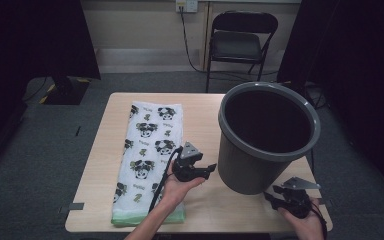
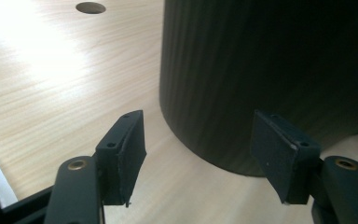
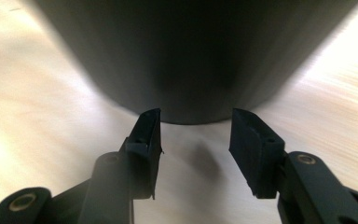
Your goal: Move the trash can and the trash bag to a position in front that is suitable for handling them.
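A big grey bucket (image 1: 265, 135) stands upright on the right half of the wooden table (image 1: 100, 165). A folded white cloth with panda prints (image 1: 147, 155) lies lengthwise on the left half. My left gripper (image 1: 211, 169) is held between cloth and bucket, open, pointing at the bucket's wall (image 2: 261, 70) with nothing between its jaws. My right gripper (image 1: 269, 197) sits at the table's front right, just in front of the bucket's base (image 3: 191, 60), also open and empty.
A black folding chair (image 1: 240, 42) stands behind the table on the grey carpet. A cable hole (image 2: 90, 7) is cut in the tabletop. Dark curtains hang at both sides. The table's front edge lies close under both hands.
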`<state>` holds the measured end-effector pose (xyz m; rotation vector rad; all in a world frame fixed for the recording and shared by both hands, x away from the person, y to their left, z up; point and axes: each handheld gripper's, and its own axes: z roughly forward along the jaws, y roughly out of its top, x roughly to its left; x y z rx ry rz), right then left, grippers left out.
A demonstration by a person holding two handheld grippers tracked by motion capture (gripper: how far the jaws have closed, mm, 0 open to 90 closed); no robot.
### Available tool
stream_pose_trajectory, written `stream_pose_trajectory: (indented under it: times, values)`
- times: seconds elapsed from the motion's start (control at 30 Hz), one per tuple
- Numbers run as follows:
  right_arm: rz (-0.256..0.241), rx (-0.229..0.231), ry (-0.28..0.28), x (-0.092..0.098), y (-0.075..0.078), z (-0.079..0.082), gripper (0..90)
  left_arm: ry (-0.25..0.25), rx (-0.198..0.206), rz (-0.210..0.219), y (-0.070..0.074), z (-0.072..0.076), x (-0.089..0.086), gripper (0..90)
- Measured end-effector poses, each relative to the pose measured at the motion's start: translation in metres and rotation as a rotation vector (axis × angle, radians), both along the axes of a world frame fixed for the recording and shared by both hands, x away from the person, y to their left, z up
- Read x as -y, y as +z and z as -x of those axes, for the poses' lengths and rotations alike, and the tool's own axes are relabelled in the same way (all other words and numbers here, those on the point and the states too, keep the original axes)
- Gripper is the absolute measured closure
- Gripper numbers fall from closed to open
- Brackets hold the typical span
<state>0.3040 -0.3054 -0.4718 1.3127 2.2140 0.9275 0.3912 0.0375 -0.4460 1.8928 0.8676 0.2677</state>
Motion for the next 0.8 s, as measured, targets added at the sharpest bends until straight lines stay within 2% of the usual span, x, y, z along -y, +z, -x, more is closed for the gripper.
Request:
stream_pose_trajectory:
  times: [0.1, 0.13, 0.17, 0.2, 0.23, 0.3, 0.33, 0.37, 0.4, 0.43, 0.5, 0.53, 0.57, 0.6, 0.63, 0.7, 0.77, 0.8]
  values:
    - [0.015, 0.017, -0.081, 0.021, -0.001, -0.012, 54.9, 0.015, -0.007, -0.013, -0.003, -0.006, 0.003, 38.2]
    - [0.015, 0.017, -0.081, 0.021, -0.001, -0.012, 54.9, 0.022, -0.001, -0.023, -0.003, -0.007, 0.005, 38.2]
    - [0.023, 0.026, -0.117, 0.029, 0.000, -0.020, 54.6, 0.027, 0.004, -0.028, -0.003, -0.010, 0.006, 39.0]
    - [0.023, 0.026, -0.117, 0.029, 0.000, -0.020, 54.6, 0.030, -0.002, -0.026, -0.002, -0.012, 0.007, 39.0]
    - [0.036, 0.035, -0.138, 0.032, 0.000, -0.025, 53.9, 0.030, -0.005, -0.021, -0.001, -0.014, 0.009, 39.1]
    - [0.024, 0.046, -0.180, 0.038, 0.003, -0.035, 53.1, 0.042, -0.008, -0.011, 0.001, -0.019, 0.012, 41.5]
    - [0.029, 0.082, -0.217, 0.042, 0.008, -0.044, 52.1, 0.043, -0.002, -0.019, 0.004, -0.022, 0.018, 44.1]
    - [0.029, 0.082, -0.217, 0.042, 0.008, -0.044, 52.1, 0.043, -0.002, -0.019, 0.004, -0.022, 0.018, 47.4]
    - [0.027, 0.093, -0.229, 0.044, 0.011, -0.049, 51.1, 0.056, 0.016, -0.048, 0.006, -0.024, 0.020, 47.4]
    - [0.030, 0.106, -0.244, 0.044, 0.014, -0.053, 49.5, 0.064, 0.026, -0.058, 0.007, -0.026, 0.022, 47.6]
    - [0.031, 0.144, -0.262, 0.043, 0.021, -0.063, 46.4, 0.078, 0.011, -0.013, 0.009, -0.032, 0.020, 46.6]
    - [0.034, 0.159, -0.272, 0.042, 0.024, -0.066, 46.4, 0.086, 0.010, -0.012, 0.010, -0.035, 0.019, 45.7]
    - [0.059, 0.193, -0.279, 0.040, 0.027, -0.069, 45.4, 0.092, 0.017, -0.011, 0.011, -0.037, 0.019, 44.8]
    - [0.087, 0.258, -0.279, 0.039, 0.030, -0.072, 42.9, 0.097, 0.029, -0.014, 0.011, -0.040, 0.019, 44.0]
    - [0.087, 0.258, -0.279, 0.039, 0.030, -0.072, 42.9, 0.109, 0.031, -0.028, 0.012, -0.042, 0.020, 44.0]
    - [0.024, 0.284, -0.295, 0.042, 0.032, -0.074, 40.7, 0.098, 0.046, -0.023, 0.014, -0.045, 0.018, 44.9]
    - [-0.010, 0.303, -0.279, 0.043, 0.035, -0.072, 46.7, 0.083, 0.060, -0.025, 0.016, -0.045, 0.016, 46.4]
    - [-0.014, 0.316, -0.269, 0.042, 0.036, -0.071, 46.9, 0.078, 0.067, -0.022, 0.017, -0.044, 0.015, 47.2]
